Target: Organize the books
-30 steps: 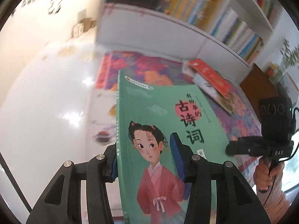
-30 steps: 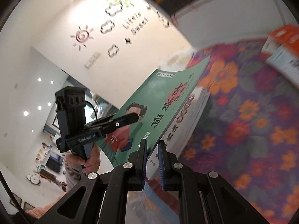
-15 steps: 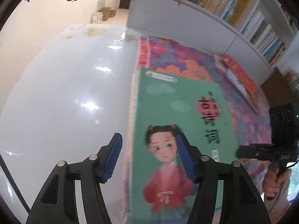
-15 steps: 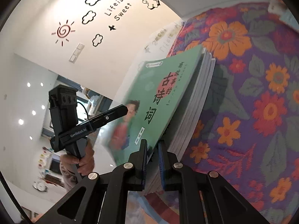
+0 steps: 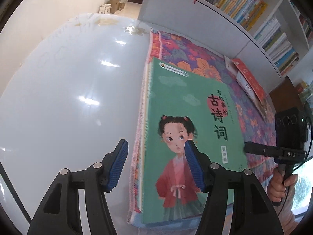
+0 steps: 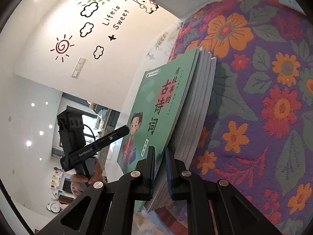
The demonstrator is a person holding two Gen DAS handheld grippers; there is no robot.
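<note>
since the earlier frame the green book (image 5: 187,129) is down from its tilt and lies flat on a stack of books (image 6: 197,113) at the left edge of the floral cloth (image 5: 195,58). left gripper (image 5: 156,166) has just been opening; its pads straddle the spine edge without pressing. right gripper (image 6: 160,168) is nearly closed, pinching the green book's near corner.

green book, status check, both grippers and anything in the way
Left gripper open, jaws just widened, straddling the spine edge. Right gripper shut on green book, which lies on the stack. Nothing in the way.
</note>
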